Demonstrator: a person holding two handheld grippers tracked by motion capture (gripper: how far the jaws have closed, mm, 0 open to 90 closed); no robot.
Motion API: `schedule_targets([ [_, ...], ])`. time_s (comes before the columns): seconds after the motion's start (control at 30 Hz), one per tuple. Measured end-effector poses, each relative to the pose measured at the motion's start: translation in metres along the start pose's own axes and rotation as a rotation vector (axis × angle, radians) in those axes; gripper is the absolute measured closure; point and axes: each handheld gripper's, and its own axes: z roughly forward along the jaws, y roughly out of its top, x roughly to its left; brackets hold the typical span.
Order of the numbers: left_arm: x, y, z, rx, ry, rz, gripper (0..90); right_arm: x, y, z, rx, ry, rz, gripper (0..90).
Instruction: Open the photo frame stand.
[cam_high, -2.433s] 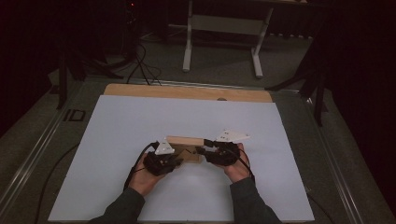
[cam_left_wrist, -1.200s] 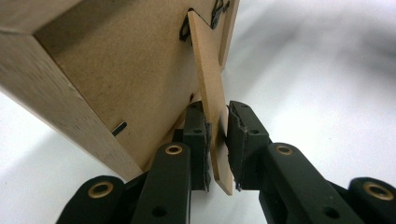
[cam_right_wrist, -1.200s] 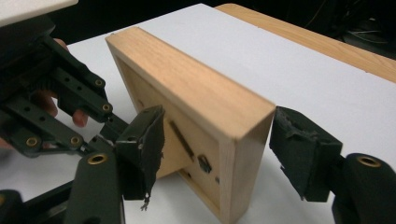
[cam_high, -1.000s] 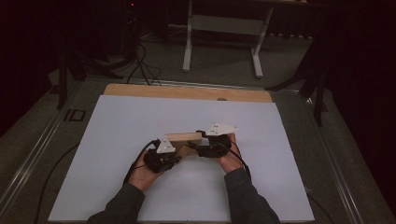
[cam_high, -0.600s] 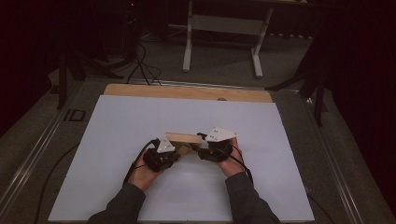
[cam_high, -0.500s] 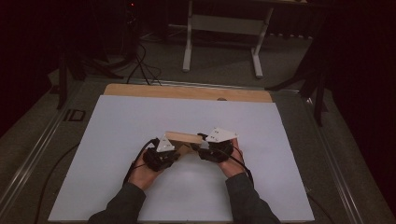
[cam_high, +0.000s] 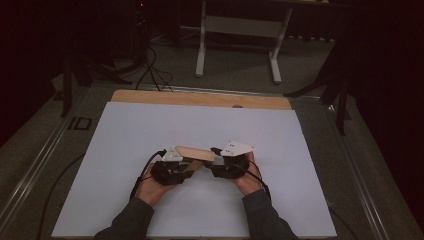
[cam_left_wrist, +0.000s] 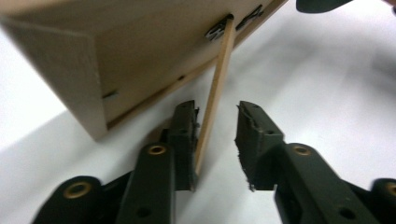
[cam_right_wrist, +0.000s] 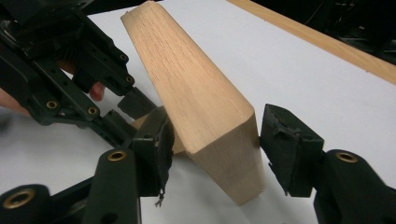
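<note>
The right gripper (cam_right_wrist: 212, 144) clamps the block (cam_right_wrist: 196, 98); its stick (cam_left_wrist: 212, 93) runs lower-centre to top between the left gripper's (cam_left_wrist: 217, 140) parted jaws.

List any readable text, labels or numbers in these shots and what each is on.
"ID": on the dark floor strip left of the white table sheet, high view.
Small dark marks on the right gripper's grey plate: too small to read.
Metal bracket on the wooden block, left gripper view: any marking too blurred to read.
</note>
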Motion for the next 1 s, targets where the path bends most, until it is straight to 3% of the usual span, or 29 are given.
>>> schedule_targets([
  [0.17,0.002,-0.004,-0.002,-0.008,-0.036,-0.048,62.3,0.002,-0.001,0.0,0.01,0.008,0.01,42.1],
  [0.27,0.004,-0.007,-0.005,-0.006,-0.04,-0.056,60.4,0.002,-0.002,-0.001,0.012,0.008,0.017,41.8],
  [0.37,0.004,-0.01,-0.008,-0.009,-0.013,-0.057,58.1,0.001,-0.002,-0.002,0.01,0.009,0.024,41.6],
  [0.8,0.007,-0.015,-0.03,-0.074,0.027,-0.077,57.6,0.002,-0.004,-0.009,0.006,-0.015,0.034,37.6],
  [1.0,0.005,-0.015,-0.039,-0.105,0.072,-0.05,57.6,0.004,-0.005,-0.01,0.019,-0.028,0.021,37.3],
])
